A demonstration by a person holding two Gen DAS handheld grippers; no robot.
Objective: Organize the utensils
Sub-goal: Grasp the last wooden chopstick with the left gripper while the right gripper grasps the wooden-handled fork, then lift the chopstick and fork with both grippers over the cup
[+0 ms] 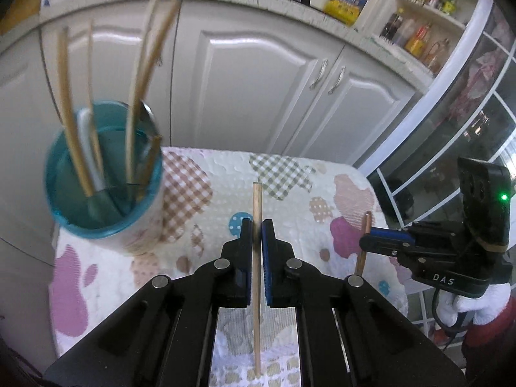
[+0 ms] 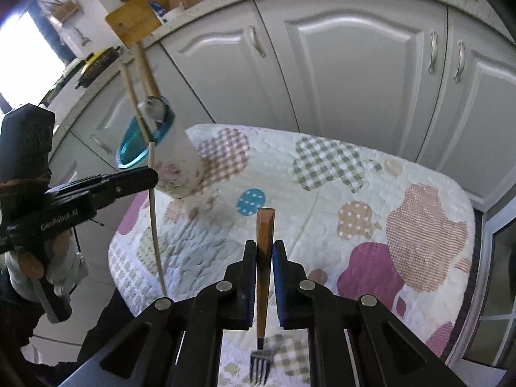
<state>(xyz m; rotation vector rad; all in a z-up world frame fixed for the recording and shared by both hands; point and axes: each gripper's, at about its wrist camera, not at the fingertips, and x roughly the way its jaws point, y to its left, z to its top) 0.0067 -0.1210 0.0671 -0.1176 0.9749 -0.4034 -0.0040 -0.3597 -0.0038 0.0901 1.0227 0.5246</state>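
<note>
Wooden utensils gripped above a patchwork cloth (image 1: 290, 174)

Teal-rimmed holder (image 1: 103, 180), upper left, bristles with chopsticks; centre frame, left gripper (image 1: 257, 225) clenches a pale chopstick (image 1: 257, 290); in the right-wrist view, right gripper (image 2: 265, 248) clamps a wood-handled fork (image 2: 263, 290).

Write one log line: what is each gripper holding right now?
left gripper: shut on chopstick | right gripper: shut on fork | cup: on table

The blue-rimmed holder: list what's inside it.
The holder contains several upright wooden chopsticks, a white handle and a spoon-like metal piece. Their lower ends and the holder's bottom are blurred and hidden.
</note>
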